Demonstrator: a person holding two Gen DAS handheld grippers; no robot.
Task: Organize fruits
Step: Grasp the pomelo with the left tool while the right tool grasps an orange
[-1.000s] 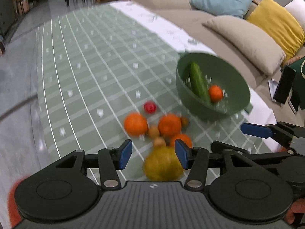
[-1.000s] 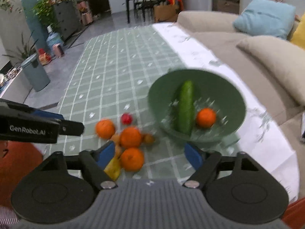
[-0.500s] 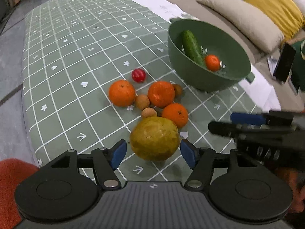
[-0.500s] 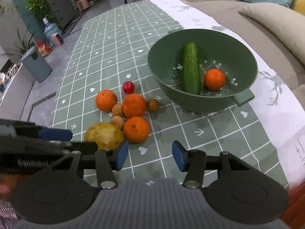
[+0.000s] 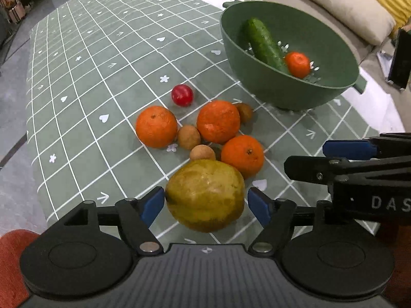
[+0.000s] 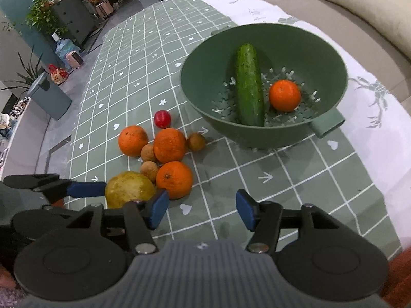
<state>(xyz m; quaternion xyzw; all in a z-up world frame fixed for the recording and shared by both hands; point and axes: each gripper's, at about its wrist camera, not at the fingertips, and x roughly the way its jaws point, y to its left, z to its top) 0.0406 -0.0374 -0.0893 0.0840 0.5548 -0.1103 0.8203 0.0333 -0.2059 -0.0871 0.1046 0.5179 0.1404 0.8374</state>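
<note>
The blotchy yellow-green pear [image 5: 204, 194] lies crosswise between the opening left gripper [image 5: 205, 206] pads, untouched; the right gripper [image 6: 202, 209], opening, is empty.

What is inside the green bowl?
Inside the green bowl lie a cucumber and one orange, resting on its holed bottom. The bowl floor beneath them is covered, so anything under them cannot be seen.
</note>
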